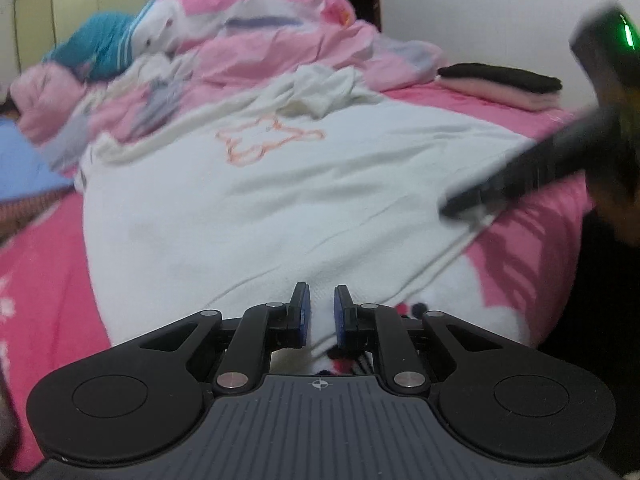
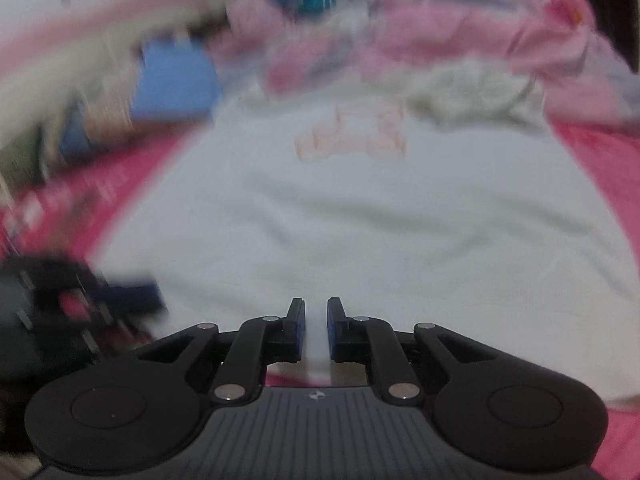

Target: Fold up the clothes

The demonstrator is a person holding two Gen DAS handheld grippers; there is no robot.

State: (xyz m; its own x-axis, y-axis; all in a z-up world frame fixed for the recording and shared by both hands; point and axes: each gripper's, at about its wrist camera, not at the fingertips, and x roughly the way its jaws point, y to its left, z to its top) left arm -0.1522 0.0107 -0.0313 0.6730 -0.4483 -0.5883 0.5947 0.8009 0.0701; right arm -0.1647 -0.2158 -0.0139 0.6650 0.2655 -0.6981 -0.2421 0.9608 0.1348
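A bed covered with a bright pink printed sheet (image 1: 44, 280) fills both views. Spread flat on it lies a white knit garment with an orange outline drawing (image 1: 256, 184), the landmark here. Behind the garment rises a heap of crumpled pink, white and teal bedding and clothes (image 1: 224, 40); behind it to the right sits a folded stack, black on pale pink (image 1: 502, 84). At the garment's near hem the left gripper (image 1: 322, 312) has its blue pads clamped on the white cloth. The right gripper (image 2: 316, 328), blurred, likewise pinches a strip of the garment's near edge, at its right side.
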